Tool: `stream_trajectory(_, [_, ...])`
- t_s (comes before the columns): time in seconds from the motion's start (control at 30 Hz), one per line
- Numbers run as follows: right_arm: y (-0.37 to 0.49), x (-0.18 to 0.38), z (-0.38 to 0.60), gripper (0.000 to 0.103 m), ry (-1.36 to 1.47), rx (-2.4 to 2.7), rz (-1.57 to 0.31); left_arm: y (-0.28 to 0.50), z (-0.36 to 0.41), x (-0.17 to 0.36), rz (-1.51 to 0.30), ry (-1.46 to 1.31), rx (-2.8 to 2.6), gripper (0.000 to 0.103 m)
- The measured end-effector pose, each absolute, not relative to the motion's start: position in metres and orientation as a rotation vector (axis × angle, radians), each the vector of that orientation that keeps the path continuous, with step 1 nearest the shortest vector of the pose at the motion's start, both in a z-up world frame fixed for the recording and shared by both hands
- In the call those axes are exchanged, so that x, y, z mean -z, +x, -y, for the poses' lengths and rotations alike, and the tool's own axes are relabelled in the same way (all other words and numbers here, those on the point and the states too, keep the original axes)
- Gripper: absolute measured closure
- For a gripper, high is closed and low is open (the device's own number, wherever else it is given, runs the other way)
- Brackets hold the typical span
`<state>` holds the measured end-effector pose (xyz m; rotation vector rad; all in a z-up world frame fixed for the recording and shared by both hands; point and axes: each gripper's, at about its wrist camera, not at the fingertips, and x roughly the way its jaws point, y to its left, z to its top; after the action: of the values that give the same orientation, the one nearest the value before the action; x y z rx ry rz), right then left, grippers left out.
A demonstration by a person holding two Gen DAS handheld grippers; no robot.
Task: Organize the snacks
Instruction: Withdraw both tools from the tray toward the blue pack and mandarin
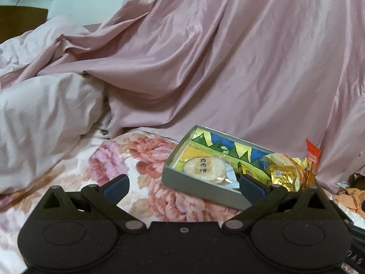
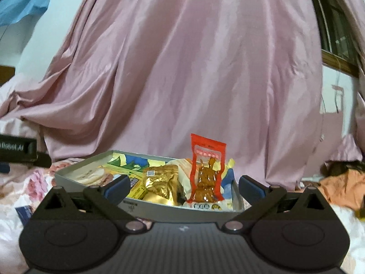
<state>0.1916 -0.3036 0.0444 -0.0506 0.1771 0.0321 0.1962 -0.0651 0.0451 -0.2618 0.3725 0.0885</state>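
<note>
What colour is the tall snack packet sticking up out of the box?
Red, with a clear window; best in the right wrist view.

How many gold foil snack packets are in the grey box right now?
1 that I can make out: the gold foil packet lies near the front of the grey box, left of the upright red packet. Others may be hidden beneath the pile.

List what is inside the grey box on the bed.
Inside the grey box: a round rice cracker pack, a gold foil pouch, an upright red packet and a pale wrapped snack. Whatever lies beneath these packs is covered.
</note>
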Motion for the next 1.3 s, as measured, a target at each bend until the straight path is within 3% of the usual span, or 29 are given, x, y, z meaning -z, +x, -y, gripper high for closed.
stream_trajectory(0.63, [0.137, -0.035, 0.297, 0.0, 0.043, -0.019, -0.314, 0.113, 0.042, -0.028, -0.387, -0.145, -0.098, 0.001])
stream_trajectory(1.3, [0.119, -0.012, 0.267, 0.0, -0.016, -0.147, -0.527, 0.079, 0.007, 0.005, -0.527, -0.081, -0.128, 0.001])
